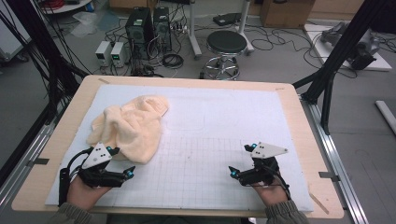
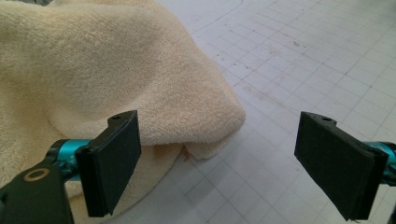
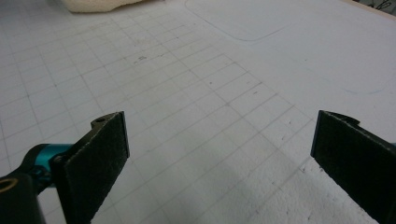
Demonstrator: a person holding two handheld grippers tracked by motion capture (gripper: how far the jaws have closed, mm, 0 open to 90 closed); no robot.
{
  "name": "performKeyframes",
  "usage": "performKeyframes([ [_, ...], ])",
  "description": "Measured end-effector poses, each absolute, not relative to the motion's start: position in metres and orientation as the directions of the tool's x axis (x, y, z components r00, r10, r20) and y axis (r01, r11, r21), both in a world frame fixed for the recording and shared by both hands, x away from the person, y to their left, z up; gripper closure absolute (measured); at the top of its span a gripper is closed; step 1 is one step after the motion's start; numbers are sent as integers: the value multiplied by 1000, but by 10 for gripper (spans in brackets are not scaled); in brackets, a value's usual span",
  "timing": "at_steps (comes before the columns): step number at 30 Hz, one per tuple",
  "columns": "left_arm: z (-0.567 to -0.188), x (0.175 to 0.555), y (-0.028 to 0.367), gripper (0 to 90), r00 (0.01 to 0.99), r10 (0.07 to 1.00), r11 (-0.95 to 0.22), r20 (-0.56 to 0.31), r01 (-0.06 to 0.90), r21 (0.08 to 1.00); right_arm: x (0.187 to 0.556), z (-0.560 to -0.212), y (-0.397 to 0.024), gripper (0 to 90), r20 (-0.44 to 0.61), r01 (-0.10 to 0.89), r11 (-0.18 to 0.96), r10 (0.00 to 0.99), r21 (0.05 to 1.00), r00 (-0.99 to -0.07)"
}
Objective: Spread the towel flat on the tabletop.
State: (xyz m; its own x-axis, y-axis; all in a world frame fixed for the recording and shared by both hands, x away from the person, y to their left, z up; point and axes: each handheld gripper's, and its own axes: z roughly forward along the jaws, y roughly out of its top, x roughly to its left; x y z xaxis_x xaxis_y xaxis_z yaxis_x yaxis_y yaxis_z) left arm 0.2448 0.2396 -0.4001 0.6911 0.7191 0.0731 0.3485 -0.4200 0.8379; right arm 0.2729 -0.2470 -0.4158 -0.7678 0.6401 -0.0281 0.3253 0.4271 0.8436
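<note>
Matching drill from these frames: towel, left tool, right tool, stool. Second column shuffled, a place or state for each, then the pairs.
Column 1
1. towel
2. left tool
3. right tool
4. stool

Column 2
A. on the floor beyond the table's far edge
B. open over bare gridded mat, nothing between the pads
C. crumpled in a heap on the left part of the white mat
D. open, right at the towel's near edge, gripping nothing

Pairs: 1-C, 2-D, 3-B, 4-A
</note>
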Motion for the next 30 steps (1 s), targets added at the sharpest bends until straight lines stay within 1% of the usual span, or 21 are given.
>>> performKeyframes([
  [30, -401, 244, 238, 155, 705, 706, -430, 70, 348, 833, 271, -417, -245, 35, -27, 325, 441, 625, 836, -780],
])
